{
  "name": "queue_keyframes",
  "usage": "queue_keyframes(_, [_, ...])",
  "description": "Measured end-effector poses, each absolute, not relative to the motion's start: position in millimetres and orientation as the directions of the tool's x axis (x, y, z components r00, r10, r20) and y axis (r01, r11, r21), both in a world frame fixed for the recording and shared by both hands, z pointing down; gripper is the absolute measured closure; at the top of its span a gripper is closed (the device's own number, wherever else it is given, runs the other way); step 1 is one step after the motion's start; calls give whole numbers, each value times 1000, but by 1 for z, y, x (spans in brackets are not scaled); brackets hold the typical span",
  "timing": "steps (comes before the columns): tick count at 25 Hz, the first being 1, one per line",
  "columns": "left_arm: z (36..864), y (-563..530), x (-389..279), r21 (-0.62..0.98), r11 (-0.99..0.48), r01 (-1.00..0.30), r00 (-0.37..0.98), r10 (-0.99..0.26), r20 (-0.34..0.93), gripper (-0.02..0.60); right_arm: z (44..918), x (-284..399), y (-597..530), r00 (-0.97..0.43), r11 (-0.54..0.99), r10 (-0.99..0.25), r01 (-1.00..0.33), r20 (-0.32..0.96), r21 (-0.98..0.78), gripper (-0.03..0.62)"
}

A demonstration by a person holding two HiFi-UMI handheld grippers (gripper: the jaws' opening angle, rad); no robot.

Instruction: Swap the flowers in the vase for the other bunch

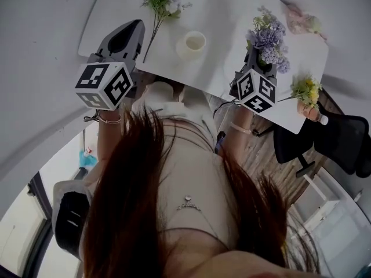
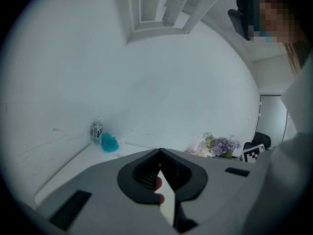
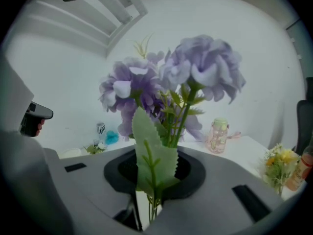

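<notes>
The right gripper (image 3: 152,199) clamps the purple bunch (image 3: 171,82) by its stems, blooms up, likely for the empty vase (image 1: 193,44) upper centre; the left gripper (image 2: 160,153) is closed, empty.

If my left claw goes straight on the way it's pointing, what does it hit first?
Probably nothing close: the left claw points over the white table toward the bare wall. The bottle stands left of that line, the purple flowers right. Depth is unclear.
</notes>
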State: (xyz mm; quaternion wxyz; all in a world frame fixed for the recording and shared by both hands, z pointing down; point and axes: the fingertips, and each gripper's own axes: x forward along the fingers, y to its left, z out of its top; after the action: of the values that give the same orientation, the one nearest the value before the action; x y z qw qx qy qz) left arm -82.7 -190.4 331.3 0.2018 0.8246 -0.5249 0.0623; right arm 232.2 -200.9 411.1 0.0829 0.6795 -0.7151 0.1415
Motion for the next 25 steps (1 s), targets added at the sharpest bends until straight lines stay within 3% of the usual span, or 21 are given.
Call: queue_keyframes(25, [341,-181,-121,357,-359,-862,466,-839,282,578,243,181,-189,-161,184,-982,-938,-101,-294,500])
